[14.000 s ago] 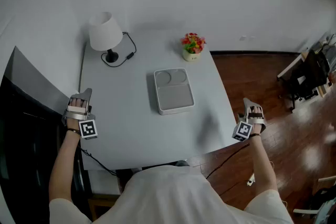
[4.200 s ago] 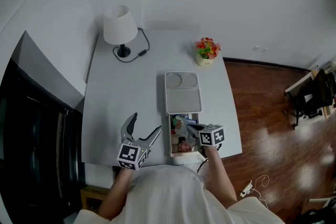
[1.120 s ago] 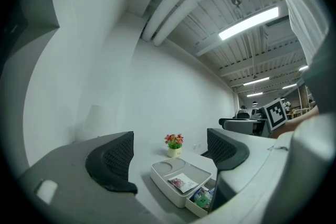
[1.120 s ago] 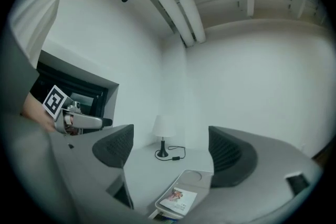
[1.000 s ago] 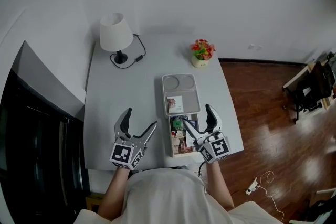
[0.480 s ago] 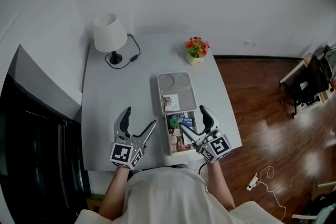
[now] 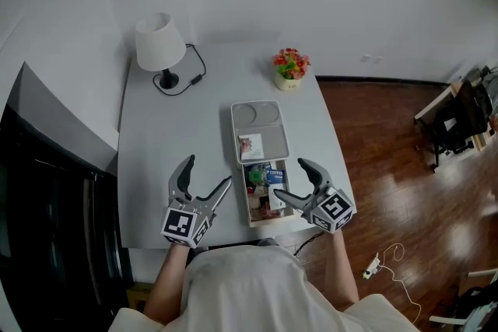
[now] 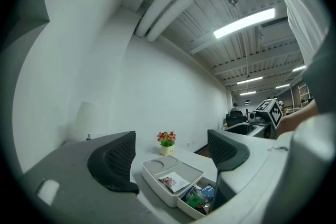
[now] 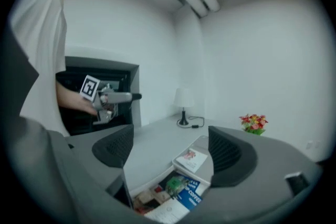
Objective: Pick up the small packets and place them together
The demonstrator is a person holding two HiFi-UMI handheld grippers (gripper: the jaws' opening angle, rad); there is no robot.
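**1. View comparison.** The head view alone takes in the whole table (image 7: 163, 144). The left gripper (image 7: 207, 173) sits over the near edge, left of centre. The right gripper (image 7: 289, 179) sits near the near right corner, over the right side of the drawer (image 7: 246, 202).

The gripper views give the jaw state. The left gripper (image 8: 170, 153) is spread wide with nothing between its pads. The right gripper (image 9: 170, 148) is also spread wide and grips nothing.

Both gripper views show print that the head view does not. A blue packet (image 9: 190, 191) reads COFFEE, and it touches a green packet (image 9: 175, 184).

**2. Surroundings and obstructions.**
- A dark cabinet (image 7: 47, 190) stands along the table's left edge.
- The lamp (image 7: 159, 43) and its cable (image 7: 191, 78) occupy the far left corner.
- The tray (image 7: 268, 124) lies at mid-table, and the drawer extends from it to the near edge.
- The flower pot (image 7: 288, 68) stands at the far edge.
- Wooden floor (image 7: 389, 167) lies to the right.
- In each gripper view, that gripper's own body covers part of the drawer.

**3. Counts.**
- There are two grippers, and one each of lamp, tray, drawer and flower pot.
- A single packet (image 7: 250, 145) lies on the tray.
- The loose packets (image 7: 264, 186) overlap in the drawer, so their number cannot be told.
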